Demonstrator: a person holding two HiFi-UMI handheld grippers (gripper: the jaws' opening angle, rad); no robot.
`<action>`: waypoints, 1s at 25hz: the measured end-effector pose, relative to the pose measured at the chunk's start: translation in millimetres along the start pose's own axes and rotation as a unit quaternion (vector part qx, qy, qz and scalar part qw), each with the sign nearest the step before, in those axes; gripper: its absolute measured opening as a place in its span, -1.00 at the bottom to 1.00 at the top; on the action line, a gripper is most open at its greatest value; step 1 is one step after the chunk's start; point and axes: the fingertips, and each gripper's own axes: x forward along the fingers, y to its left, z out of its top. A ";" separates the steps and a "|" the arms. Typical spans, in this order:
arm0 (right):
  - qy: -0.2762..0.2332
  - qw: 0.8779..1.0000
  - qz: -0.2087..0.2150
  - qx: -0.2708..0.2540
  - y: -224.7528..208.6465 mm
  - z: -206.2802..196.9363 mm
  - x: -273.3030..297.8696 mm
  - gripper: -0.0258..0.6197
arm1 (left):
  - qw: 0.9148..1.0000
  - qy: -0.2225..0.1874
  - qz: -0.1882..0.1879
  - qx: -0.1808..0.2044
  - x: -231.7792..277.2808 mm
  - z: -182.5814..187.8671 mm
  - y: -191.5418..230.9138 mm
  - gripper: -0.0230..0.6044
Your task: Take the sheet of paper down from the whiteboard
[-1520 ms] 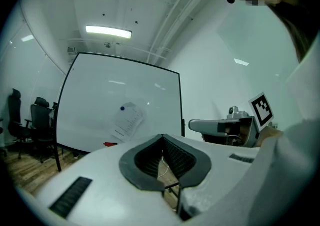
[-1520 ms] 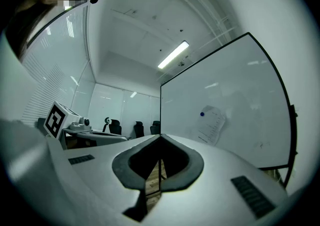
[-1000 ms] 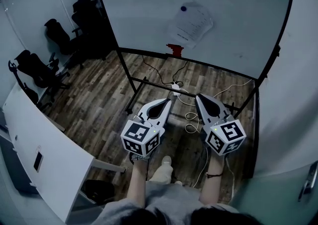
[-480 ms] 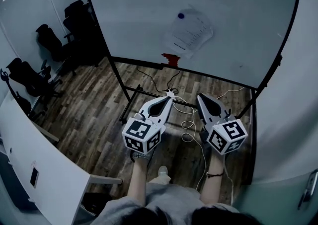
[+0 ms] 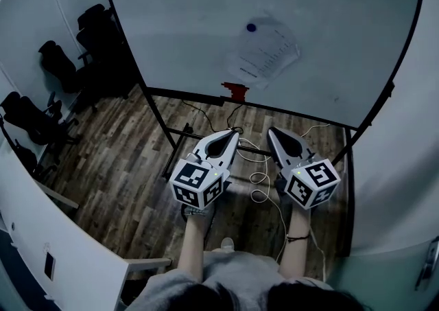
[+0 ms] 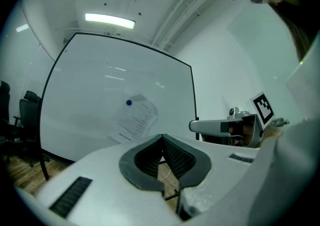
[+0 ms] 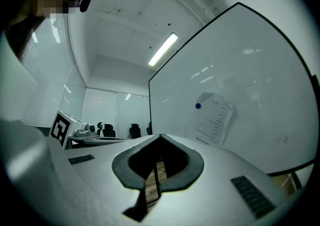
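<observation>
A printed sheet of paper [image 5: 264,53] hangs tilted on the whiteboard [image 5: 185,21], pinned at its upper left by a blue magnet [image 5: 251,27]. The left gripper view shows the sheet of paper [image 6: 134,123] ahead and above the jaws; in the right gripper view the sheet of paper [image 7: 214,119] lies to the right. My left gripper [image 5: 232,136] and right gripper [image 5: 270,132] are held side by side, level, short of the board, both shut with nothing in them.
The whiteboard stands on a black frame [image 5: 158,119] with floor bars. White cables [image 5: 260,165] trail over the wooden floor under the grippers. A red eraser [image 5: 234,89] sits on the board's ledge. Black office chairs [image 5: 58,69] stand left; a white table [image 5: 41,234] is near left.
I have walked closer to the whiteboard with both grippers carried forward; the board and sheet appear larger and higher in the head view. Both grippers stayed shut.
</observation>
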 end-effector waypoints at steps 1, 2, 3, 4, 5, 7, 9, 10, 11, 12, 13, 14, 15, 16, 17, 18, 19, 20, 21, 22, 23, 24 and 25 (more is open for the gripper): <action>0.002 1.000 -0.001 -0.002 -2.5 0.3 5.8 -0.92 | 1.000 -0.004 -0.003 0.001 3.8 2.6 4.9 -0.91; 0.001 1.000 -0.003 -0.005 -5.3 1.5 11.6 -0.92 | 1.000 -0.007 -0.006 0.002 7.9 5.4 9.8 -0.91; 0.000 1.000 -0.005 -0.007 -8.0 2.9 17.4 -0.92 | 1.000 -0.010 -0.009 0.003 12.0 7.8 14.9 -0.91; -0.002 1.000 -0.007 -0.009 -9.9 4.1 22.9 -0.92 | 1.000 -0.012 -0.012 0.005 15.6 9.6 20.0 -0.91; -0.004 1.000 -0.008 -0.010 -11.1 4.5 28.1 -0.92 | 1.000 -0.014 -0.015 0.006 18.7 10.9 25.1 -0.91; -0.006 1.000 -0.011 -0.011 -13.2 3.3 38.0 -0.92 | 1.000 -0.016 -0.019 0.007 24.6 12.2 34.6 -0.91; -0.005 1.000 -0.014 -0.010 -16.0 -0.6 46.0 -0.92 | 1.000 -0.016 -0.024 0.006 31.1 11.2 42.3 -0.91; -0.005 1.000 -0.015 -0.009 -17.8 -3.6 49.0 -0.92 | 1.000 -0.015 -0.026 0.005 34.6 9.4 45.4 -0.91; -0.003 1.000 -0.017 -0.009 -20.3 -6.7 51.4 -0.92 | 1.000 -0.014 -0.027 0.004 38.2 7.0 47.9 -0.91; -0.002 1.000 -0.020 -0.008 -23.6 -9.3 53.2 -0.92 | 0.999 -0.012 -0.030 0.004 42.2 4.5 49.8 -0.91; -0.002 1.000 -0.024 -0.008 -27.8 -10.8 54.1 -0.92 | 0.999 -0.010 -0.033 0.005 46.5 2.5 50.9 -0.91; -0.003 1.000 -0.029 -0.007 -32.3 -11.0 54.3 -0.92 | 0.999 -0.008 -0.037 0.005 50.9 1.2 51.4 -0.91; -0.004 0.999 -0.034 -0.007 -36.9 -10.5 54.3 -0.92 | 0.999 -0.007 -0.040 0.006 55.2 0.7 51.7 -0.91; -0.006 0.999 -0.037 -0.006 -41.6 -9.7 54.5 -0.92 | 0.999 -0.008 -0.043 0.006 59.3 0.7 52.2 -0.91; -0.008 0.999 -0.040 -0.005 -46.4 -9.2 55.3 -0.92 | 0.999 -0.008 -0.046 0.006 63.5 0.6 52.6 -0.91; -0.008 0.999 -0.043 -0.004 -51.3 -9.4 56.1 -0.92 | 0.999 -0.007 -0.048 0.006 67.5 -0.1 52.8 -0.91; -0.008 0.999 -0.045 -0.003 -56.5 -10.1 57.1 -0.92 | 0.999 -0.005 -0.050 0.007 71.4 -1.6 53.0 -0.91; -0.009 0.999 -0.047 -0.001 -61.9 -10.8 58.4 -0.92 | 0.999 -0.002 -0.051 0.008 75.2 -3.4 53.5 -0.91; -0.010 0.999 -0.049 0.001 -67.5 -11.0 60.4 -0.92 | 0.999 0.000 -0.051 0.010 79.4 -4.8 54.9 -0.91; -0.010 0.999 -0.049 0.002 -73.4 -9.9 63.6 -0.92 | 0.999 0.000 -0.050 0.011 83.8 -4.8 57.5 -0.91; -0.011 0.999 -0.049 0.000 -79.2 -7.3 68.1 -0.92 | 0.999 -0.003 -0.046 0.012 88.4 -3.0 61.4 -0.91; -0.012 0.999 -0.047 -0.004 -85.1 -3.2 73.5 -0.92 | 0.999 -0.009 -0.041 0.012 93.3 0.8 66.5 -0.91; -0.014 0.999 -0.045 -0.008 -90.7 1.5 78.8 -0.92 | 0.999 -0.017 -0.035 0.012 98.1 5.9 72.0 -0.91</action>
